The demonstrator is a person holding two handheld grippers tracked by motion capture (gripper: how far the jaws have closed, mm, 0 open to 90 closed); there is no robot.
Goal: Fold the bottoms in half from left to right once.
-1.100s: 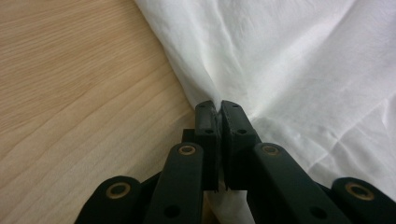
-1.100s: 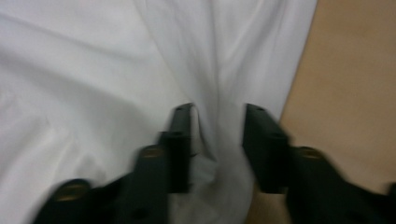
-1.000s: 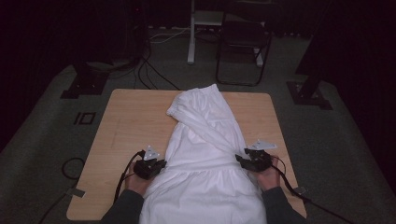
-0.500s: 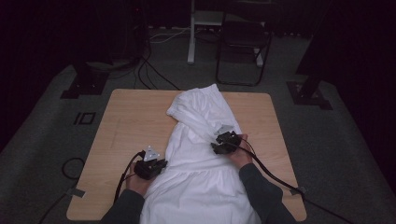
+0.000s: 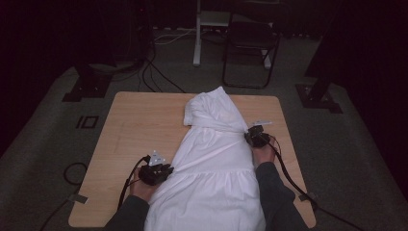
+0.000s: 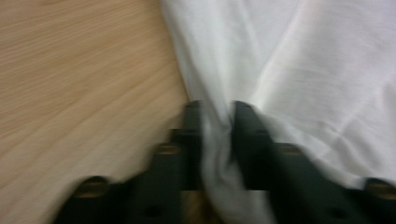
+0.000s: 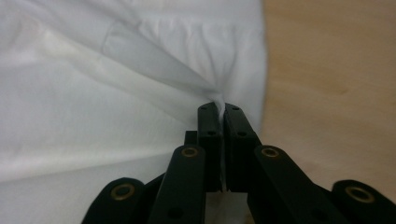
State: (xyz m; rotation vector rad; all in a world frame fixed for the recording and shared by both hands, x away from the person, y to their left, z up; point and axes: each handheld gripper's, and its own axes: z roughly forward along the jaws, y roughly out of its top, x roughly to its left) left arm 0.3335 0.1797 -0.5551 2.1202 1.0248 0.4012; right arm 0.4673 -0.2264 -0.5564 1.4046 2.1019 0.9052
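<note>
Dark carpet surrounds the wooden tabletop [image 5: 139, 125], down whose middle a white garment [image 5: 211, 178] is spread to the near edge. Its right side is pinched by the right gripper [image 5: 253, 136], clamped tight. Its left fold sits between the left gripper's [image 5: 161, 172] jaws, which have just been opening.

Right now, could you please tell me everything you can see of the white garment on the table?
The white garment looks like thin, soft woven cloth, creased, lying along the wooden table with its far end folded over and its near end hanging off the edge. The right gripper pinches its right edge; the left gripper has a bunched fold of the left edge between its jaws.
</note>
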